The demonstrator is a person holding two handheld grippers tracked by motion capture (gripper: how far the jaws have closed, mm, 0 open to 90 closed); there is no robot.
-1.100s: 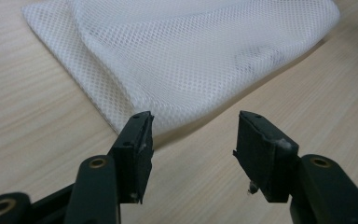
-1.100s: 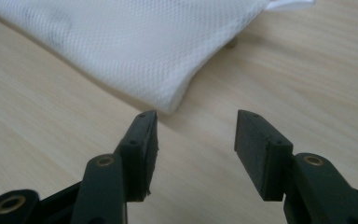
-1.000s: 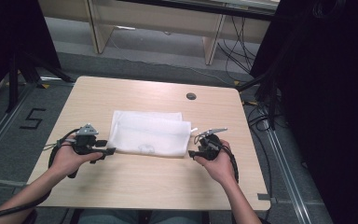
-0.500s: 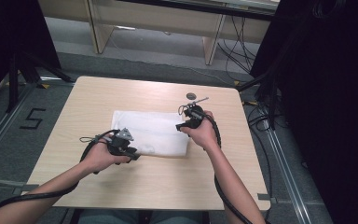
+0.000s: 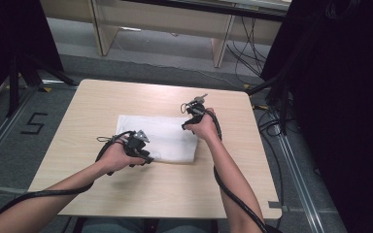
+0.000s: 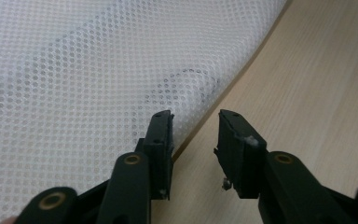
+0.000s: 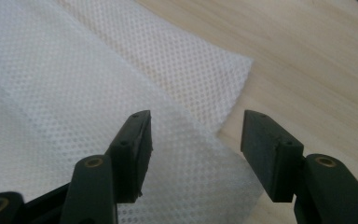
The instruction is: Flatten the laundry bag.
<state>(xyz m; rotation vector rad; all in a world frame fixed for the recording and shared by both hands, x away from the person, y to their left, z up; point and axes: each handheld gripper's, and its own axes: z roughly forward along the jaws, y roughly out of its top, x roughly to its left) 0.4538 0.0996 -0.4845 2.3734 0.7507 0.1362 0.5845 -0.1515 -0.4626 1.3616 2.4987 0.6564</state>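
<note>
Where tape marks the floor [image 5: 9,145], "5" [image 5: 34,123] reads.

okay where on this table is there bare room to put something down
Bare wood lies on the table along the far edge behind the cloth, on the left side, on the right strip past the right gripper, and across the near edge. The middle is crowded: cloth, left gripper and both hands.

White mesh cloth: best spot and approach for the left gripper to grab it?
Probably the near folded edge of the white mesh cloth, coming in low from the bare table side: that edge curves slightly proud of the wood, right before the open left gripper.
</note>
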